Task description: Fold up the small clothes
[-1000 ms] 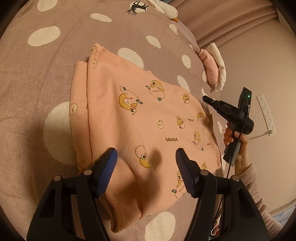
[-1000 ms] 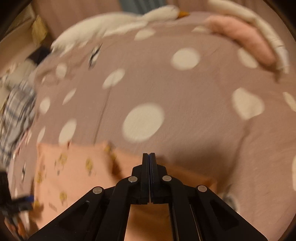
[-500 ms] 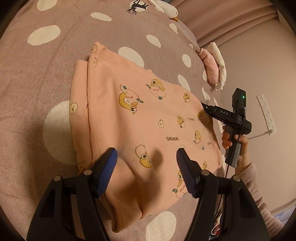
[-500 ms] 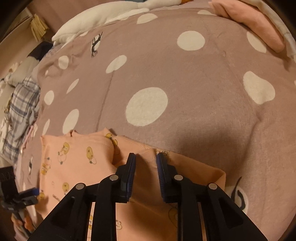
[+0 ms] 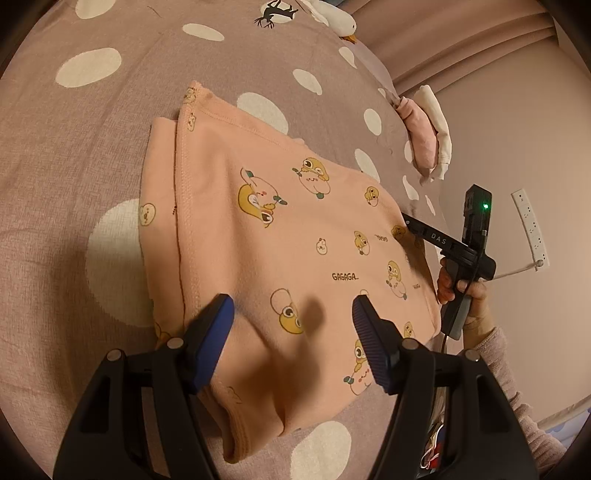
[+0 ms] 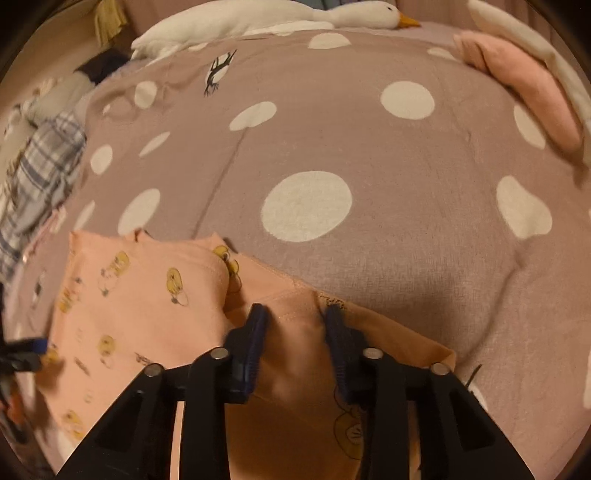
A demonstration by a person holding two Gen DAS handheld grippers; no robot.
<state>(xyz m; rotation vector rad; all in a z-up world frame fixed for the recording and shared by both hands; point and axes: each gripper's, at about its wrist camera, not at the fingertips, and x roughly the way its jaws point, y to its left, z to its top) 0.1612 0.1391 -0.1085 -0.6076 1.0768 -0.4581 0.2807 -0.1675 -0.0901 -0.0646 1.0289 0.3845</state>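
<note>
- A mauve bedspread (image 5: 122,122) with big white dots fills both views; its edges run out of frame on every side, and fisheye bending makes its flat surface look domed.
- The peach garment (image 5: 295,236), printed with small yellow cartoon animals, lies partly folded on the bedspread in front of both grippers. Several layers overlap along its left side in the left wrist view; how many I cannot tell. Its near hem is cut off behind the left gripper's black frame.
- A white goose plush (image 6: 280,18) lies along the far edge of the bed, its body partly out of frame.
- A folded pink cloth (image 6: 517,70) with a white piece beside it sits at the right edge of the bed, cropped by the lens rim.
- A plaid fabric (image 6: 40,162) lies at the far left, blurred and hard to make out.
- The left gripper (image 5: 291,314) hovers above the garment's near part, its blue pads wide apart and pressing on nothing.
- The right gripper (image 6: 295,325) is at the garment's right edge. Its jaws have just been closing from a narrow gap, with a raised ridge of peach cloth between the pads; whether they press on it I cannot tell.
- The person's right hand (image 5: 461,291) grips that tool's handle; only fingers and a pink sleeve show.
</note>
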